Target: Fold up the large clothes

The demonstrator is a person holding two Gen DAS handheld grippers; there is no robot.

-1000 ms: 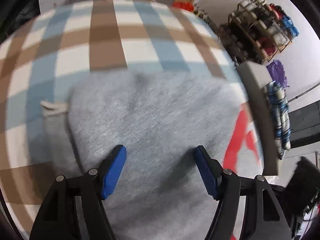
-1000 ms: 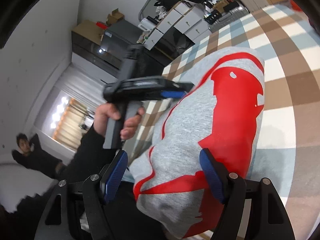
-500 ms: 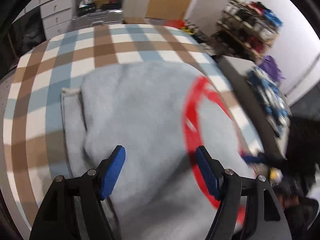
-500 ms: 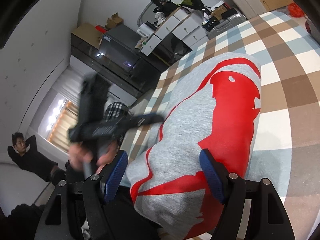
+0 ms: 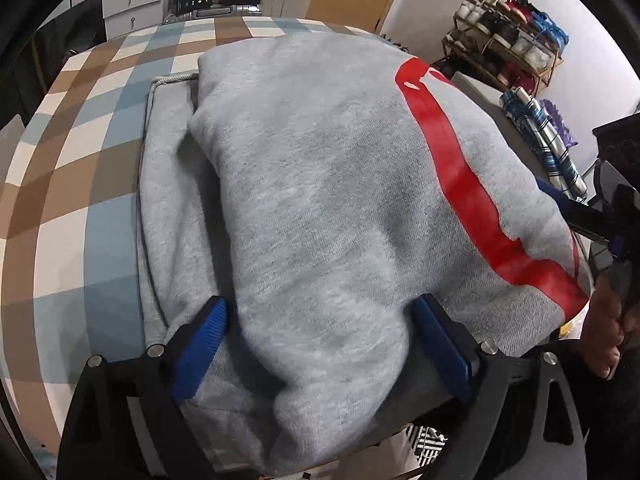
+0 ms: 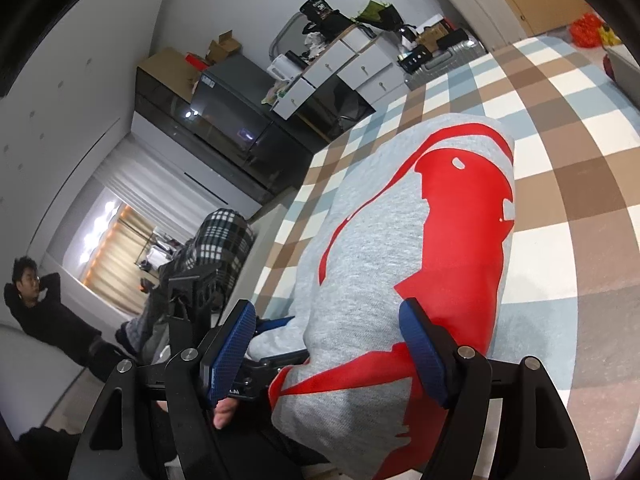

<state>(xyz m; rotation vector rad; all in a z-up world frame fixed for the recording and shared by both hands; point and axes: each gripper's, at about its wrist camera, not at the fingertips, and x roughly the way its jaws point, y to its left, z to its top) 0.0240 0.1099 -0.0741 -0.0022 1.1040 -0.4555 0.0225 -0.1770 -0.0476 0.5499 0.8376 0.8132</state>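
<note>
A folded grey sweatshirt (image 5: 320, 184) with a red print lies on the checked bed cover (image 5: 80, 152), its near end hanging over the bed's edge. My left gripper (image 5: 320, 344) is open, its blue fingers (image 5: 200, 344) on either side of the near fold, close against the cloth. In the right wrist view the same sweatshirt (image 6: 400, 248) shows its red print. My right gripper (image 6: 332, 356) is open at the near end, fingers apart around the edge. The left gripper (image 6: 256, 364) shows low beside the sweatshirt, partly hidden.
Checked cover (image 6: 580, 168) stretches far and right of the sweatshirt. A shoe rack (image 5: 508, 48) and draped plaid cloth (image 5: 544, 136) stand right of the bed. Drawers (image 6: 360, 68) and a dark cabinet (image 6: 224, 120) stand beyond. A person (image 6: 36, 304) reclines at far left.
My left gripper has dropped from above the sweatshirt to its near edge at the bed's side. The right gripper has hardly moved.
</note>
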